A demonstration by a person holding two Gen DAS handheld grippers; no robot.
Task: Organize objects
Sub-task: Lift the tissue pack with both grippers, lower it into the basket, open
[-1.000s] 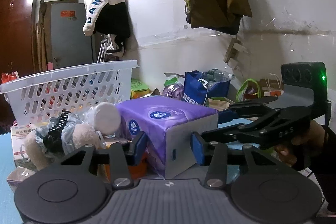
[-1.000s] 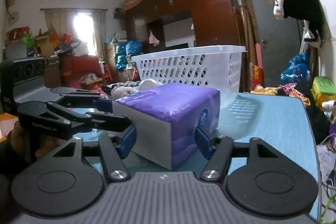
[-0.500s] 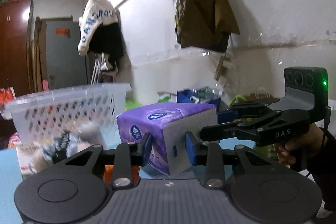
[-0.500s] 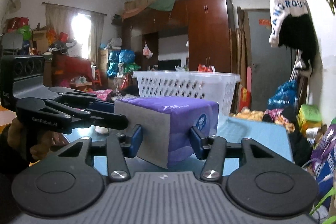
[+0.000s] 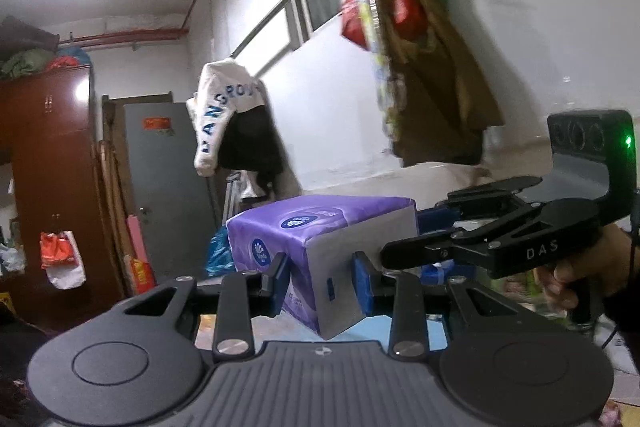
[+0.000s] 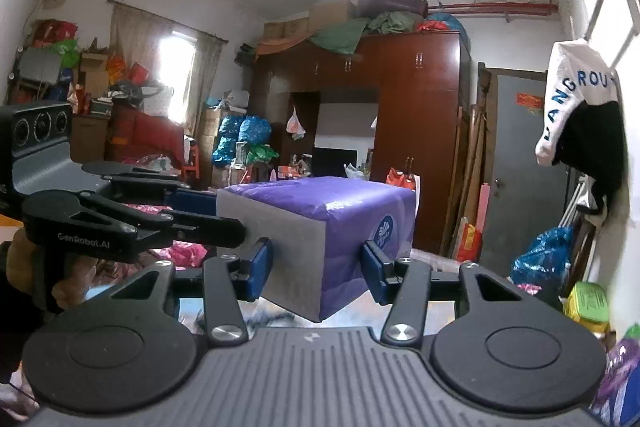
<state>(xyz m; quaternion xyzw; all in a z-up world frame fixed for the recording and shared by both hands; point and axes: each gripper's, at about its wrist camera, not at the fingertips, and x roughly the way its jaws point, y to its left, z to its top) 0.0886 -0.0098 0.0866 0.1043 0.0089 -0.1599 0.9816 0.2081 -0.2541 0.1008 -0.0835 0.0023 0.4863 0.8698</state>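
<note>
both grippers pointing level, facing each other's corner of the same thing. left gripper (image 5: 320, 281) has its blue pads pinching the near corner of the purple tissue pack (image 5: 320, 247), one pad on the purple side, one on the grey end. right gripper (image 6: 318, 267) pinches the other end of the pack (image 6: 320, 227) the same way. pack is up in the air btwn the two, nothing under it in either view.

left wrist view: right gripper comes in from the right edge w/ a hand (image 5: 576, 275) on its grip, green light on its top block. behind: white wall, hanging brown garment (image 5: 436, 95), white-and-black jacket (image 5: 232, 123), grey door (image 5: 168, 195).

right wrist view only: left gripper enters from the left edge, big brown wardrobe (image 6: 416, 131), curtained window (image 6: 176, 59), clutter across the room.
</note>
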